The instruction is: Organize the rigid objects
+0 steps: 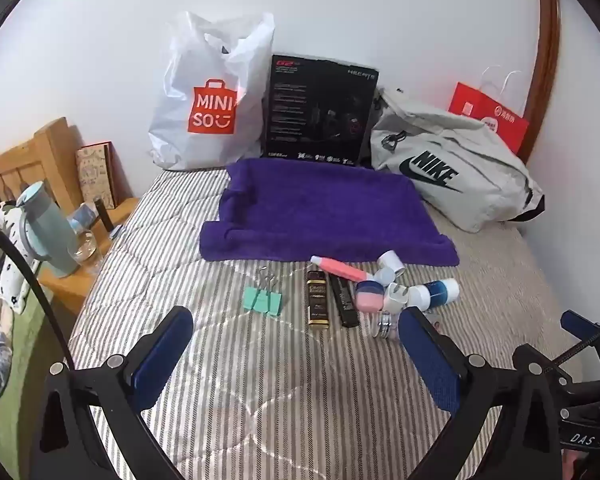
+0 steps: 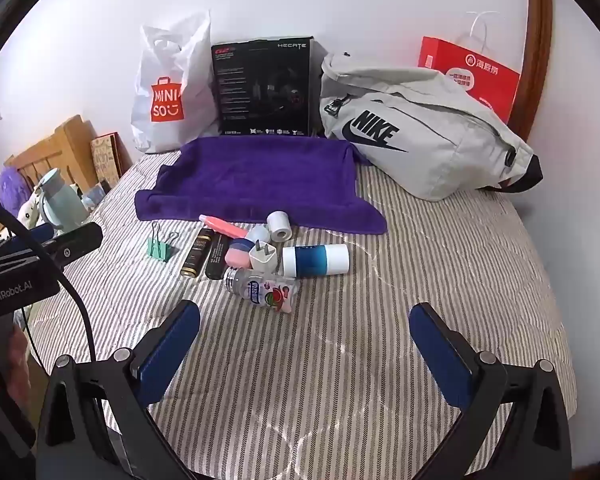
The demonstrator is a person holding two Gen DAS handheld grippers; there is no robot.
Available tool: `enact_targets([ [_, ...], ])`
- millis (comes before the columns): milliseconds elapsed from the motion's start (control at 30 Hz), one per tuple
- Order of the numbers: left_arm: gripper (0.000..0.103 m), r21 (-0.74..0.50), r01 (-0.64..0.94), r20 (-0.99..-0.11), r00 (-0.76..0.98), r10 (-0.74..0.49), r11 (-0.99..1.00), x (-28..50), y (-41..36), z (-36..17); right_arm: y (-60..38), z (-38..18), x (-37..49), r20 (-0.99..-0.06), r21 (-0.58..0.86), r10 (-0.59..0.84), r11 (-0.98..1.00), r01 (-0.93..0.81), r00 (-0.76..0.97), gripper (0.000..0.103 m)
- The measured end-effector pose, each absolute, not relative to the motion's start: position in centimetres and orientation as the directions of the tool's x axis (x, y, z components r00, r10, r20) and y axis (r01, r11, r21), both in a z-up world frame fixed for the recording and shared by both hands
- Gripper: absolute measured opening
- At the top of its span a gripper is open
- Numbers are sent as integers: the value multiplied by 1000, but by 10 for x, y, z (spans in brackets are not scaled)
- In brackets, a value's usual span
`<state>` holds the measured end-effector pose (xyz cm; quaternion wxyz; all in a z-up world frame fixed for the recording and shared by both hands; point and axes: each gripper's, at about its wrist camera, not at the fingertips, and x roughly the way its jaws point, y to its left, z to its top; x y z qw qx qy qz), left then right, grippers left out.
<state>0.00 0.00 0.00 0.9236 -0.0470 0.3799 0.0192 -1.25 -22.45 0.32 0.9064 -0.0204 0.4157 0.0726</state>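
Small rigid items are seen clustered mid-bed on the striped quilt (image 2: 380,320), just in front of a purple towel (image 2: 260,176). Counted: 1 green binder clip (image 2: 161,249), 1 pink marker (image 2: 222,225), 2 dark tubes (image 2: 198,254), 1 white plug (image 2: 262,256), 1 blue-white canister (image 2: 315,261), 1 clear bottle (image 2: 262,285). Left claw (image 1: 296,336) and right claw (image 2: 305,330) are held wide apart, empty, w/ nothing between them & the pile. Behind: 1 Miniso bag (image 2: 168,92), 1 black box (image 2: 262,88), 1 Nike bag (image 2: 420,136).

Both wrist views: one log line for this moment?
left tool: open, empty | right tool: open, empty | small items clustered on striped bedspread | purple towel: bare | green binder clips: apart from the cluster
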Motion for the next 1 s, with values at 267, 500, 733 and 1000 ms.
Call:
enact_targets([
  [267,103,-88,-70,-712,702,-14,994,-4,-2,-3,-225,4,-15,-762,27,120,988,-154,636,103],
  [500,103,-95,-64,-719,695,-24,993,1,-1,-10,-229,6,-17,-758,37,119,989,-140,641,103],
  [733,103,-63,-62,-719,695,-2,996,1,-6,-9,-231,6,-18,-755,48,126,989,-137,644,103],
  [1000,103,-54,-64,-712,702,6,996,0,-5,-9,-232,6,-19,-752,52,126,990,-133,647,103],
])
